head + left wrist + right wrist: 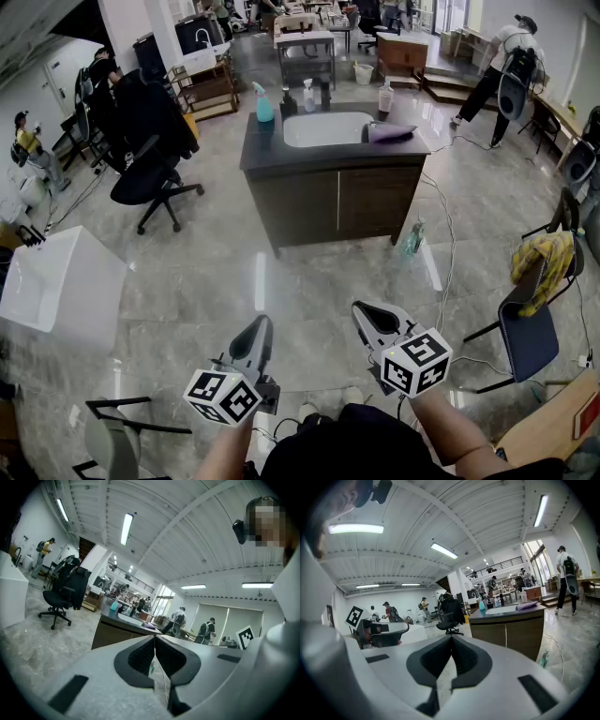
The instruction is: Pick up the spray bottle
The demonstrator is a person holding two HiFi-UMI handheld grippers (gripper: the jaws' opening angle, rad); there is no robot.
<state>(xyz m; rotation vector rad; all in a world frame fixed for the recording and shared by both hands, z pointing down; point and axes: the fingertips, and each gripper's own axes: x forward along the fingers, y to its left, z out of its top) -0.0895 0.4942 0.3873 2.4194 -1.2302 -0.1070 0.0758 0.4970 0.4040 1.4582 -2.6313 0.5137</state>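
Right gripper [451, 639] closed and empty, facing dark bench [506, 629]; teal spray bottle [482, 604] on bench's left end, black chair [449, 617] left of bench.

Saw a dark cabinet [337, 202] with a white sink [323, 129] and a purple cloth [392, 132] on top. Noted a black office chair [150, 183] to its left, and a yellow cloth [546, 261] draped over a blue chair [528, 342] at right.

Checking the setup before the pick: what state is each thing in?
left gripper: shut, empty.
right gripper: shut, empty.
teal spray bottle: upright on the counter, untouched.
cabinet doors: closed.
purple cloth: lying right of the sink.
green bottle: standing on the floor.
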